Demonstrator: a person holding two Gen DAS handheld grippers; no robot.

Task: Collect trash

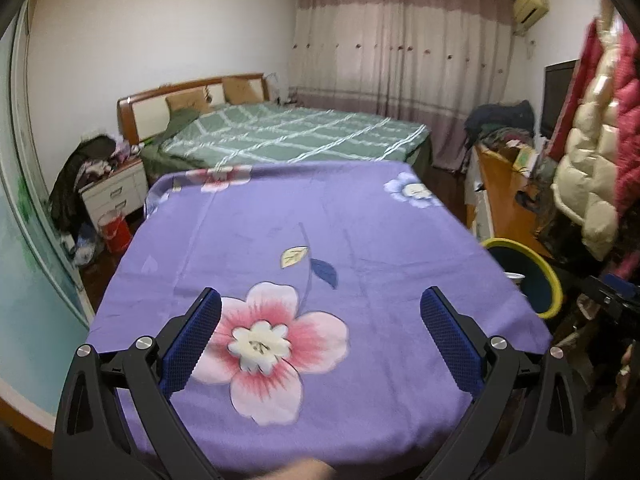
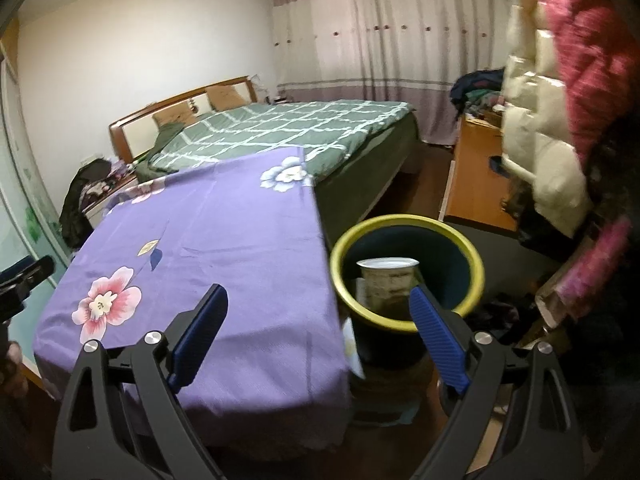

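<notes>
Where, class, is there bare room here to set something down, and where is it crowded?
Free: the purple floral cloth, bare from the green bed to its near edge. Crowded: the yellow-rimmed bin holds a cup; the nightstand carries clothes.

In the left wrist view, the purple-clothed surface (image 1: pixel 320 240) is hiding most of the yellow-rimmed bin (image 1: pixel 536 272) at three o'clock. In the right wrist view, the bin's wall (image 2: pixel 400 320) is covering the cup's (image 2: pixel 386 284) base, its label is blurring past reading, and the other gripper (image 2: pixel 24 280) is getting cut off at nine o'clock.
</notes>
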